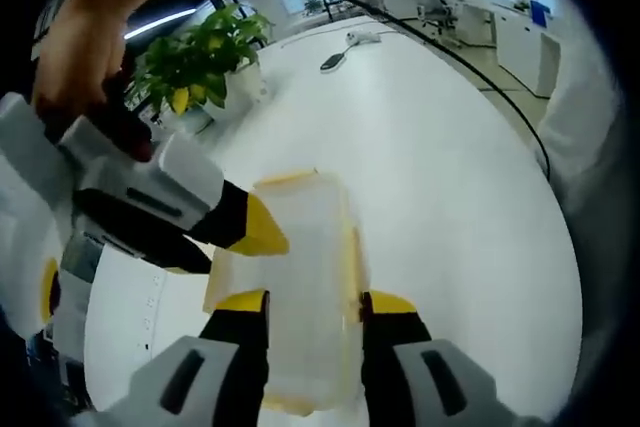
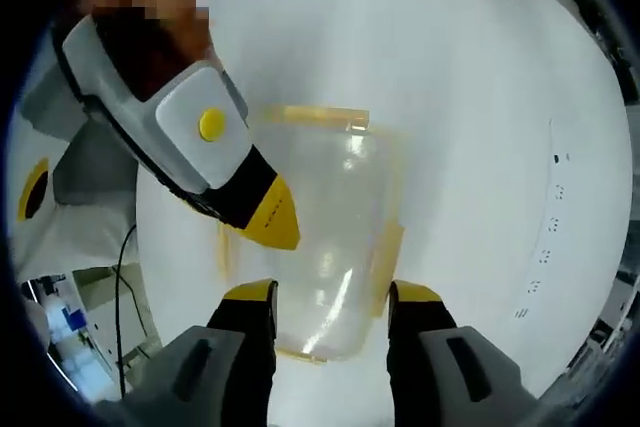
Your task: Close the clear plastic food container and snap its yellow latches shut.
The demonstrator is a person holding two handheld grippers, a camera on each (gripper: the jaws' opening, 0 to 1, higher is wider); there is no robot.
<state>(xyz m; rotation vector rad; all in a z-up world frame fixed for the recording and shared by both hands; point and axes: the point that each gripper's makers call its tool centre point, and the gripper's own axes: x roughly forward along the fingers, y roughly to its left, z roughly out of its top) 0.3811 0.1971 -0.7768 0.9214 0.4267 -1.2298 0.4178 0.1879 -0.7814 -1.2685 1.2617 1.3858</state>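
The clear container [image 1: 300, 277] on the white desk [image 1: 450, 177] is straddled by the spread, released fingers of the left gripper [image 1: 315, 302] and right gripper [image 2: 330, 292].

left tongs [image 1: 315, 304] with jaws spread, yellow tips level and apart. right tongs [image 2: 330, 294] likewise spread. in each view the other tongs enter from the left, yellow tip angled inward. a hand [image 1: 75, 52] grips the right tongs' body from above.
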